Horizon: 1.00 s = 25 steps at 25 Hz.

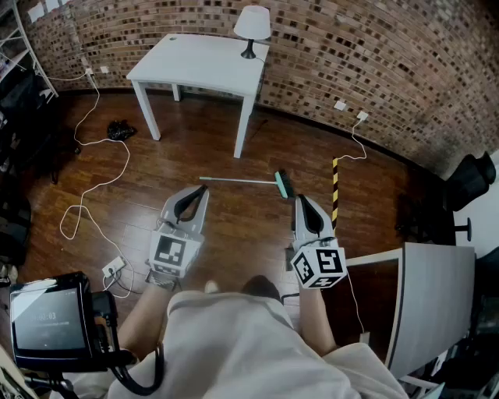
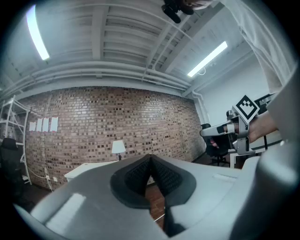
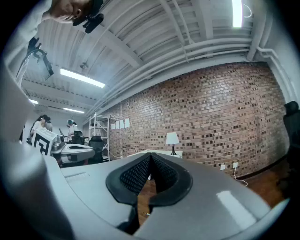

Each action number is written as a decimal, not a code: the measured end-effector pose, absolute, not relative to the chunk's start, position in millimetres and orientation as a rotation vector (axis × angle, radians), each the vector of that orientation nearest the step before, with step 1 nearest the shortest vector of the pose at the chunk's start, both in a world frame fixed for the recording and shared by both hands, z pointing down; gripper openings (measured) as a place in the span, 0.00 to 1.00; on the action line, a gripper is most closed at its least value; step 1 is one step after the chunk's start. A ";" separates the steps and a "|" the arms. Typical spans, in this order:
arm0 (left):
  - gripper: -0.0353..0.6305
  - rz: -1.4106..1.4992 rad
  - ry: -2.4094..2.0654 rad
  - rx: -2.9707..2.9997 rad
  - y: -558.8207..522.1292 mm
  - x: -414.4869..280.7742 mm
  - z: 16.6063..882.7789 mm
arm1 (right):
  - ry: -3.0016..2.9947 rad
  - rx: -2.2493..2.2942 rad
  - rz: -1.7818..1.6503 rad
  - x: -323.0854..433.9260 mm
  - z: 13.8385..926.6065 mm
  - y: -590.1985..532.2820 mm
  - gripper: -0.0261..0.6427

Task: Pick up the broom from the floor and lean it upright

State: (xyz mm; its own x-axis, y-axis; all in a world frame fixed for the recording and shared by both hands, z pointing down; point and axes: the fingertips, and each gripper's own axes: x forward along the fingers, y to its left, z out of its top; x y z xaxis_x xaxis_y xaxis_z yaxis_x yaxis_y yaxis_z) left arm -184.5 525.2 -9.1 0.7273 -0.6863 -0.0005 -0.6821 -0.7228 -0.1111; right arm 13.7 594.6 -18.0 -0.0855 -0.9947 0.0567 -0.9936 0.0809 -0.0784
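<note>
Broom (image 1: 242, 181) is lying flat at frame centre, just beyond left gripper (image 1: 196, 195) and right gripper (image 1: 300, 201), both sitting pressed together and empty, so spreading one pair before lowering onto it is looking necessary.

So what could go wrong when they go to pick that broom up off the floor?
The broom lies flat with a thin handle, so jaws might scrape the floor or slip off. Both the left gripper and right gripper are shut, so one must open first. Swinging the long handle upright could knock the white table or its lamp.
</note>
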 end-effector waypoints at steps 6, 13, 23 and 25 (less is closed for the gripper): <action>0.06 -0.070 1.147 -2.802 526.1 -195.9 3.4 | 2.300 -2.123 -0.136 16.1 -12.9 598.2 0.06; 0.06 -0.115 1.159 -2.803 455.9 -178.9 24.1 | 2.301 -2.135 -0.148 41.9 3.9 522.7 0.06; 0.06 -0.131 1.178 -2.758 323.0 -42.8 15.5 | 2.394 -2.060 -0.187 165.0 16.5 382.3 0.06; 0.06 -0.134 1.185 -2.759 304.3 -11.7 7.4 | 2.469 -2.046 -0.141 182.3 12.8 358.4 0.06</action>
State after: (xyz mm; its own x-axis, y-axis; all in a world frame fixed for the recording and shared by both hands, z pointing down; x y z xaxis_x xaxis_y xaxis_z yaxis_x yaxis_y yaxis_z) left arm -11.7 304.3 7.4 0.6868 -0.7263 0.0280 -0.7143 -0.6816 -0.1590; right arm 182.3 358.4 12.8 -0.1858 -0.9766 0.1082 -0.9826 0.1842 -0.0245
